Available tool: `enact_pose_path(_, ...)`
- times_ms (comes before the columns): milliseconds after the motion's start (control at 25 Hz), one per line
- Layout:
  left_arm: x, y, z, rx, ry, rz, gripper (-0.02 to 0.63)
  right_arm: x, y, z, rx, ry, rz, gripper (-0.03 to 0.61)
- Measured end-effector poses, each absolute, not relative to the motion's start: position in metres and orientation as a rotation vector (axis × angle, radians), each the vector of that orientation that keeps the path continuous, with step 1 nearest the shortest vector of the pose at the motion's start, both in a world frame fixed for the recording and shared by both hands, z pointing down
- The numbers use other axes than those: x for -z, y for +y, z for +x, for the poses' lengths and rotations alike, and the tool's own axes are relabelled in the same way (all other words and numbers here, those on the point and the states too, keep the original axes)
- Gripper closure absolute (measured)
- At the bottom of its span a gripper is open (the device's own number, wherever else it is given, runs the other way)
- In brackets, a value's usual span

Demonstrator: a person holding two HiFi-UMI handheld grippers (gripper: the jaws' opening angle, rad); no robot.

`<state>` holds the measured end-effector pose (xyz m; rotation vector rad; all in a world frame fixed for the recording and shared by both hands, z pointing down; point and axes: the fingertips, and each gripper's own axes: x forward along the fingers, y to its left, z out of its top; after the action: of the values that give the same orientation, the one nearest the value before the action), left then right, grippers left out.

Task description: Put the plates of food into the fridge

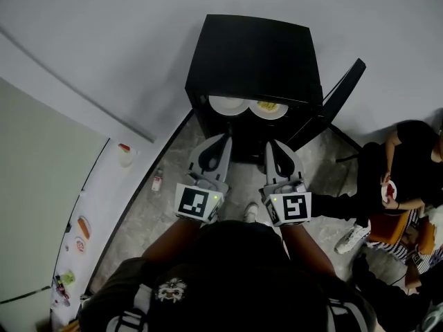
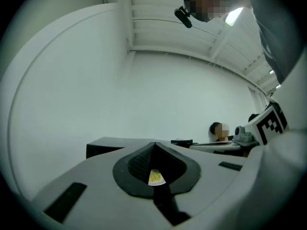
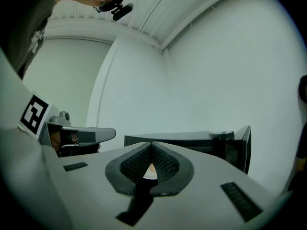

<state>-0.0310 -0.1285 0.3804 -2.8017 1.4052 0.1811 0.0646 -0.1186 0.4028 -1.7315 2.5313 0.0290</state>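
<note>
Left plate [image 1: 227, 104] and right plate [image 1: 271, 108], the latter with yellow food, sit side by side on a shelf inside the fridge [image 1: 256, 54], its door [image 1: 340, 97] swung open at right. Left gripper [image 1: 223, 141] closed, jaws together, empty, clear of the fridge front. Right gripper [image 1: 272, 146] beside it, also closed and empty
</note>
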Motion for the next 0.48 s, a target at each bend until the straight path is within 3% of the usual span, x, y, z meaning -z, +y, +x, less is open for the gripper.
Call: enact_pose_path(480, -0.356, -0.124, -0.032, -0.172, 1.418, -2.828, 0.592, -0.349, -0.116, 0.061, -0.243, 2.454, -1.734, 0.554)
